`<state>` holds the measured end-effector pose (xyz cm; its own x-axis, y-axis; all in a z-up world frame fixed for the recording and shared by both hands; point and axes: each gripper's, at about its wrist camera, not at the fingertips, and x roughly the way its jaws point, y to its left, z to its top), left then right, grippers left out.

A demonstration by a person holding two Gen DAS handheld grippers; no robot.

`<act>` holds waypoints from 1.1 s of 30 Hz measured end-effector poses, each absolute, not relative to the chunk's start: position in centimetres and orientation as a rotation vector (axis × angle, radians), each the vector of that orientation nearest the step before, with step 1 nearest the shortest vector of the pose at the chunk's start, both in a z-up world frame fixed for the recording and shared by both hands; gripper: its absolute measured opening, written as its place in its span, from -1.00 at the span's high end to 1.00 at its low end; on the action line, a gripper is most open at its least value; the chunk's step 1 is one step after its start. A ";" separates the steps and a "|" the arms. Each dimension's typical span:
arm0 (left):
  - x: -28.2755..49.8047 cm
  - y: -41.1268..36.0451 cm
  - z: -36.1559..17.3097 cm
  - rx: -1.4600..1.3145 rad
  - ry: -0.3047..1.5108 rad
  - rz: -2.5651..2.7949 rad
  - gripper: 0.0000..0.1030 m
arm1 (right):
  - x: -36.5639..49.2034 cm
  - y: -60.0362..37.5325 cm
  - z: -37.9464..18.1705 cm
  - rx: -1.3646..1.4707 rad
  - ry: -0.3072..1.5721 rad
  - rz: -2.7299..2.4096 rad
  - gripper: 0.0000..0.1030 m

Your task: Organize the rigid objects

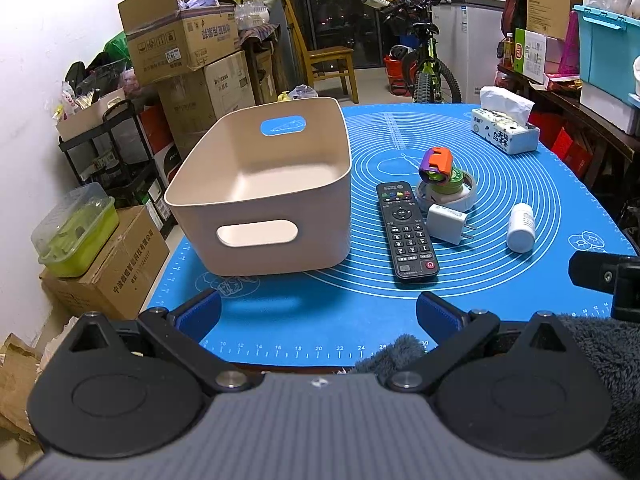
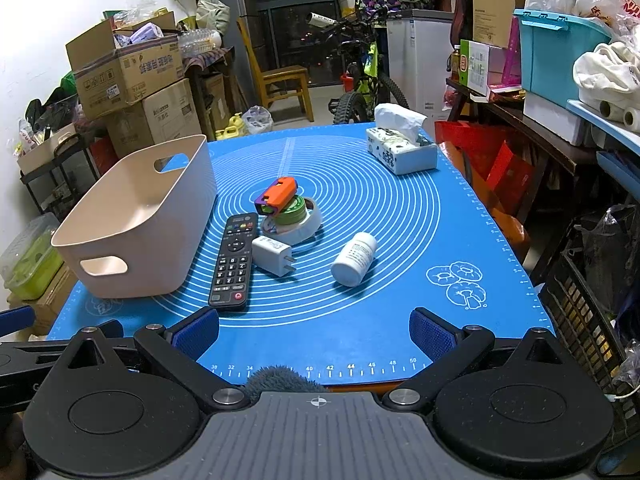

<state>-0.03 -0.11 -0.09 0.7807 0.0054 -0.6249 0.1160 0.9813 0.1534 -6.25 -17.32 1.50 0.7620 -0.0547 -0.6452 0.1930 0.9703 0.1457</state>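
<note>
An empty beige bin (image 1: 224,184) (image 2: 120,232) stands on the left of the blue mat (image 1: 360,312) (image 2: 384,312). Right of it lie a black remote (image 1: 407,230) (image 2: 234,262), a white charger plug (image 1: 446,224) (image 2: 272,255), a white pill bottle (image 1: 521,227) (image 2: 355,258), and an orange-purple toy (image 1: 436,164) (image 2: 277,196) on a green tin (image 1: 454,182) (image 2: 292,210) inside a white tape roll (image 1: 448,200) (image 2: 304,230). My left gripper (image 1: 318,312) and right gripper (image 2: 314,334) are both open and empty, above the mat's near edge.
A tissue box (image 1: 505,132) (image 2: 402,152) sits at the mat's far right. Cardboard boxes (image 1: 180,40) and a rack stand left of the table. A chair (image 1: 324,60) and bicycle (image 1: 428,64) are behind. Shelves with a teal bin (image 2: 556,56) are to the right.
</note>
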 end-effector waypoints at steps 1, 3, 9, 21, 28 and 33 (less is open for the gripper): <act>0.0 -0.1 -0.1 0.187 0.674 -0.060 -0.99 | -6.3 -17.3 1.5 0.209 0.693 -0.136 -0.95; 0.0 -0.1 -0.1 0.187 0.674 -0.060 -0.99 | -6.3 -17.4 1.5 0.209 0.692 -0.136 -0.95; 0.0 0.0 0.0 0.191 0.675 -0.061 -0.99 | -6.3 -17.3 1.5 0.208 0.693 -0.136 -0.95; -0.1 -0.1 0.0 0.198 0.670 -0.062 -0.99 | -6.3 -17.4 1.5 0.207 0.693 -0.137 -0.95; -0.1 -0.1 -0.1 0.199 0.670 -0.062 -0.99 | -6.3 -17.3 1.5 0.206 0.693 -0.137 -0.95; -0.1 0.0 -0.1 0.199 0.669 -0.061 -0.99 | -6.2 -17.3 1.5 0.205 0.693 -0.137 -0.95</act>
<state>-0.14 -0.05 -0.05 0.7837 0.0079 -0.6211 0.1201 0.9791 0.1640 -6.24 -17.33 1.48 0.7617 -0.0570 -0.6455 0.1930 0.9708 0.1421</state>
